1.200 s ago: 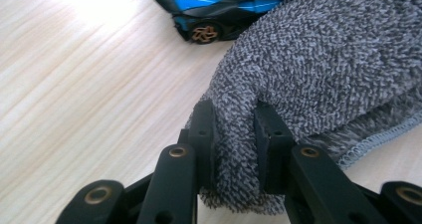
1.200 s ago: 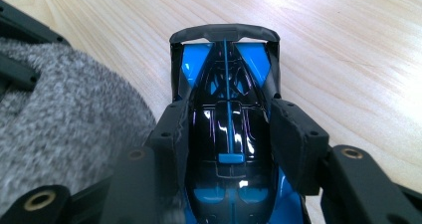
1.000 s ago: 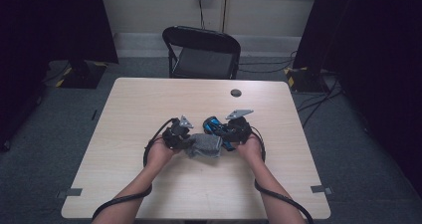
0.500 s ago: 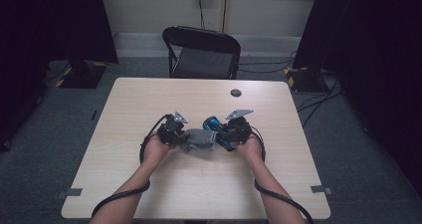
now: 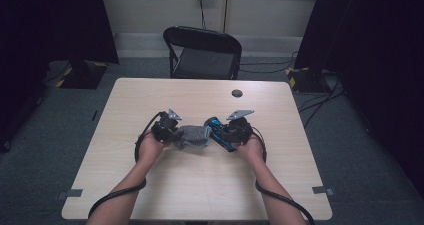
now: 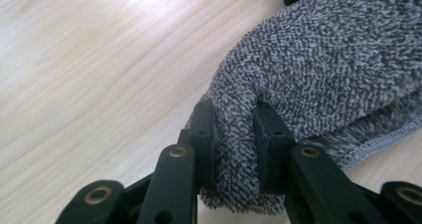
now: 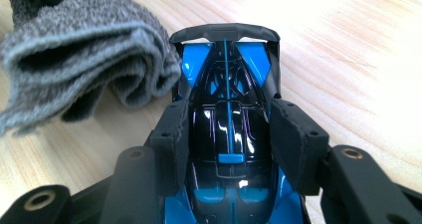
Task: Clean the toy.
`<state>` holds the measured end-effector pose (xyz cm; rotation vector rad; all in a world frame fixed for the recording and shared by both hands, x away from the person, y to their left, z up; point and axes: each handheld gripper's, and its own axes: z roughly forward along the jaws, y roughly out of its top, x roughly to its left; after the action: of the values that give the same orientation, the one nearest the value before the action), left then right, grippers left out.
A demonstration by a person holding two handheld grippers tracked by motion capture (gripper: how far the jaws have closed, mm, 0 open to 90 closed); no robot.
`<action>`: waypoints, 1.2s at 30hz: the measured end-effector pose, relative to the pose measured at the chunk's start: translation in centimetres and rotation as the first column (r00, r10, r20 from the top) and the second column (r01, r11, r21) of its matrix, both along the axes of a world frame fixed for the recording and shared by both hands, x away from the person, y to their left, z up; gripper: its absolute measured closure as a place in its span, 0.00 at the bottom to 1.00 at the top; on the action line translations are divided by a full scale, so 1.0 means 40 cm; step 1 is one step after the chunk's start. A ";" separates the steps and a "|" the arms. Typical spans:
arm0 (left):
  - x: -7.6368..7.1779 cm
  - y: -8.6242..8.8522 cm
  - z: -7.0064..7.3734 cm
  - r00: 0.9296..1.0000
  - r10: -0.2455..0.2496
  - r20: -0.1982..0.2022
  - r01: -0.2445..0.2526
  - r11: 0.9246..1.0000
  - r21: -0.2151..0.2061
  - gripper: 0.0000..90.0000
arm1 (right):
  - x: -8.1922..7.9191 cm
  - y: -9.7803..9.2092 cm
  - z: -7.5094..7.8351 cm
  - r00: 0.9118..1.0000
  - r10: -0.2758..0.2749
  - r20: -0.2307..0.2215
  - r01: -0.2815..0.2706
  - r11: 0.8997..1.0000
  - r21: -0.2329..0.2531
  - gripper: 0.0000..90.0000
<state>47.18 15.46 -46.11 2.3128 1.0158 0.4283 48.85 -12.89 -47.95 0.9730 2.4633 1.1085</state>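
One grey cloth [image 5: 192,136] and one blue toy car [image 5: 218,131] sit on the tabletop [image 5: 200,185]. The left tongs [image 6: 234,129] pinch the cloth; the right tongs [image 7: 229,134] clamp the car.

One camera looks down from above at the table [image 5: 200,185]; two ride close behind the jaws, both catching the grey cloth [image 6: 318,59] just ahead

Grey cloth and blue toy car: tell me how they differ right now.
The grey cloth is soft, fuzzy and bunched in folds; the blue toy car is hard, glossy and keeps its shape. The cloth is plain grey; the car is blue and black. The left tongs pinch the cloth; the right tongs clamp the car. Both are held over the table.
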 end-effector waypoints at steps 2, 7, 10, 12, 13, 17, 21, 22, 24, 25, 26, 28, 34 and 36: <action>0.001 0.010 0.005 1.000 0.009 0.005 -0.009 1.000 0.007 0.82 | 0.000 0.000 0.000 1.000 0.000 0.000 0.000 1.000 -0.001 0.57; -0.009 0.028 0.019 0.999 0.031 0.025 -0.031 0.999 -0.014 0.81 | 0.000 0.000 -0.001 1.000 0.001 0.004 -0.001 1.000 0.000 0.57; -0.013 0.036 0.025 0.999 0.039 0.027 -0.039 0.999 -0.019 0.81 | -0.001 0.000 -0.001 1.000 0.001 0.005 -0.001 1.000 0.000 0.56; -0.021 0.049 0.033 0.998 0.052 0.031 -0.051 0.998 -0.039 0.81 | -0.001 0.000 0.000 1.000 0.000 0.005 0.000 1.000 -0.002 0.56; -0.025 0.052 0.037 0.998 0.053 0.044 -0.051 0.998 -0.036 0.81 | -0.001 0.000 0.000 1.000 0.000 0.004 0.000 1.000 -0.003 0.57; -0.050 0.050 0.050 0.998 0.030 0.053 -0.027 0.999 -0.047 0.81 | -0.002 0.001 0.000 1.000 -0.001 0.004 0.001 1.000 -0.004 0.56; -0.085 0.043 0.070 0.997 -0.001 0.080 0.005 0.999 -0.050 0.81 | -0.003 0.001 0.000 1.000 -0.002 0.005 0.002 1.000 -0.007 0.56; -0.091 0.042 0.073 0.997 -0.006 0.082 0.010 0.998 -0.055 0.81 | -0.003 0.001 0.000 1.000 -0.002 0.006 0.002 1.000 -0.007 0.56; -0.105 0.042 0.081 0.996 -0.015 0.084 0.021 0.998 -0.065 0.81 | -0.003 0.002 0.001 1.000 -0.003 0.005 0.003 1.000 -0.009 0.56; -0.113 0.042 0.083 0.996 -0.017 0.090 0.023 0.997 -0.071 0.81 | -0.003 0.002 0.001 1.000 -0.002 0.007 0.002 1.000 -0.010 0.56; -0.117 0.044 0.085 0.996 -0.021 0.092 0.027 0.997 -0.072 0.81 | -0.003 0.002 0.001 1.000 -0.002 0.007 0.002 1.000 -0.011 0.56; -0.130 0.044 0.081 0.997 -0.033 0.064 0.040 0.993 -0.114 0.81 | -0.002 0.002 0.001 1.000 -0.002 0.007 0.003 1.000 -0.010 0.56; -0.177 0.009 0.071 0.993 -0.104 0.059 0.110 0.988 -0.111 0.81 | -0.004 0.003 0.001 1.000 -0.006 0.006 0.006 1.000 -0.013 0.56; -0.195 -0.006 0.072 0.989 -0.134 0.060 0.141 0.981 -0.131 0.81 | -0.004 0.003 0.001 1.000 -0.006 0.006 0.007 1.000 -0.013 0.56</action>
<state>39.37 15.21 -43.22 2.2227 0.8287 0.3502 48.68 -12.78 -47.89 0.9716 2.4574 1.0911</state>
